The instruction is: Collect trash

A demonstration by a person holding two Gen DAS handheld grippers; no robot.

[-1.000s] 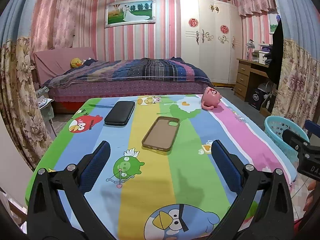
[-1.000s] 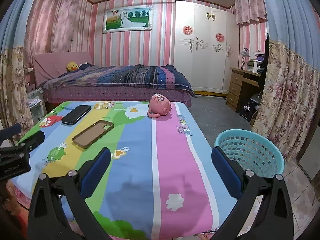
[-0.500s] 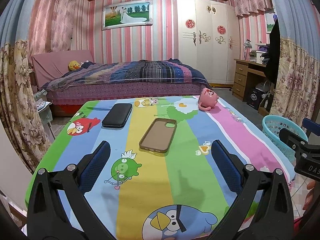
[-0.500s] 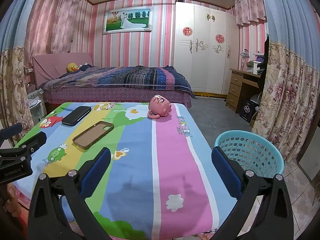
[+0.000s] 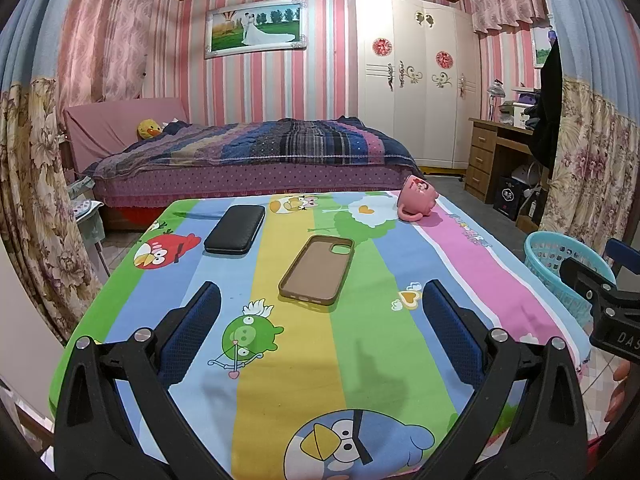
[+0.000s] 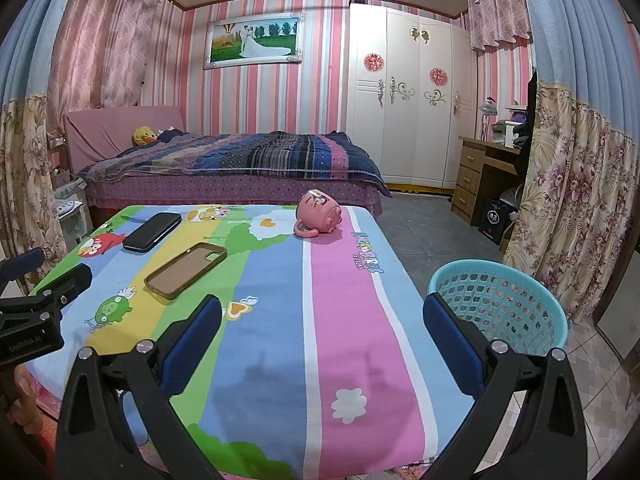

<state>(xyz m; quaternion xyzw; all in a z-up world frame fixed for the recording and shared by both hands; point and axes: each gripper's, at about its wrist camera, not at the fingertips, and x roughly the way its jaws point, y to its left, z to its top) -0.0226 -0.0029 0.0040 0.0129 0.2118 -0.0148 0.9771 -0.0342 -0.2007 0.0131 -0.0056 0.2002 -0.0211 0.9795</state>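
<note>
mug point(image 6: 319, 216) on table point(image 6: 340, 320); basket point(image 6: 500, 304) right, on floor.

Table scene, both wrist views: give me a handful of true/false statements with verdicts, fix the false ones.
1. The pink mug stands upright. False: it lies tipped on its side, handle toward the near edge.
2. The brown phone case lies open side up, with nothing in it. True.
3. The blue basket sits on the table. False: it stands on the floor beside the table's right edge.
4. The left gripper and the right gripper are both open and hold nothing. True.
5. The black case rests on top of the phone case. False: they lie apart, the black one farther back and to the left.
</note>
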